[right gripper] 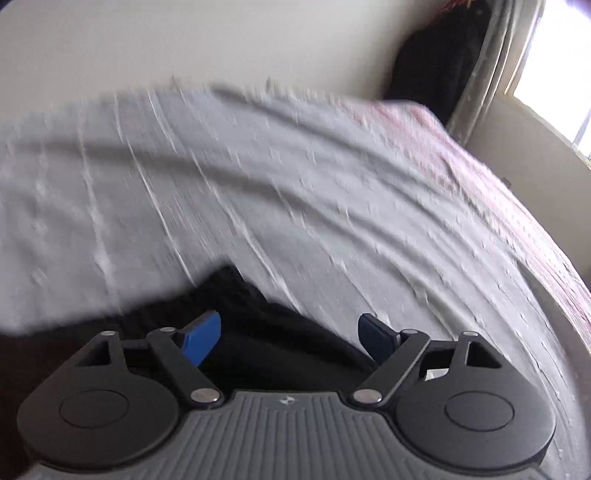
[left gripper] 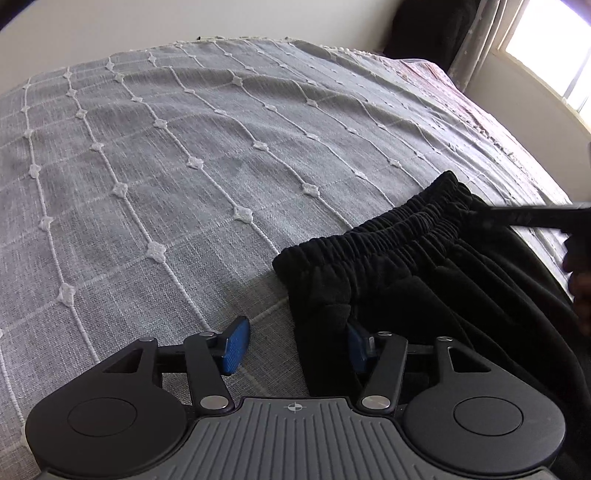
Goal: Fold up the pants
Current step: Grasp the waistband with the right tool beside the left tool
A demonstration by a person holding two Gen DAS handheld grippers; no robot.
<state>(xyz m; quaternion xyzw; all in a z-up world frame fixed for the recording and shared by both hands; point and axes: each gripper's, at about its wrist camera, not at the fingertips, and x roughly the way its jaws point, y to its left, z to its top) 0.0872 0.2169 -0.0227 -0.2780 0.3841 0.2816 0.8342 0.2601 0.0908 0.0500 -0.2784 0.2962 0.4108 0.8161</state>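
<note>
While the left gripper (left gripper: 293, 349) is held low over the near edge of the bed, its blue pads (left gripper: 236, 347) are seen about half apart, with a dark fold of the black pants (left gripper: 424, 280) lying between them; the right-hand pad is bedded against the cloth, whereas the left-hand pad stands clear of it over the cover, so no firm pinch is shown. The right gripper (right gripper: 290, 341) is seen with its jaws spread wide, black fabric (right gripper: 258, 332) lying below and between them, untouched by either pad as far as the heavy blur allows. A dark finger of that gripper (left gripper: 535, 218) is seen reaching in at the gathered elastic waistband (left gripper: 406, 225), whether touching cannot be told. The pants are laid at the near right of the bed, waistband pointing away. The bed is covered by a grey woven bedspread (left gripper: 184, 147) crossed by raised white cords with small knotted flowers. A pale wall (left gripper: 110, 22), a curtain (left gripper: 476, 37) and a bright window (left gripper: 554, 48) are seen beyond.
</note>
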